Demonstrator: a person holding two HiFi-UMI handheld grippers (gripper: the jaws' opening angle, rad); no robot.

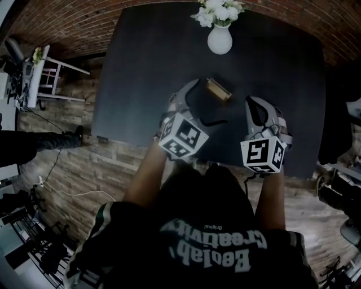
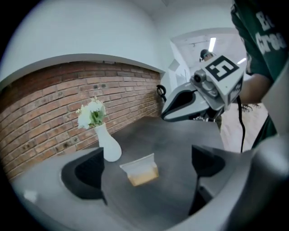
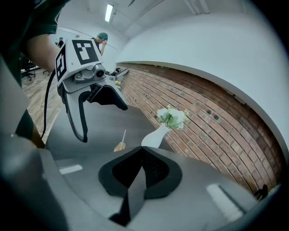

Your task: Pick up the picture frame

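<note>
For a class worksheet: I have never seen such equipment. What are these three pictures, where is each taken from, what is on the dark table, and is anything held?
A person holds a two-jaw gripper in each hand; the marker cubes are parts of them. The head view looks down from the person's head; the other two cameras ride on the grippers, looking along their jaws. On the dark table are a white vase of flowers and a small picture frame. The left gripper is open, with the frame ahead between its jaws, untouched. The right gripper is shut and empty.
</note>
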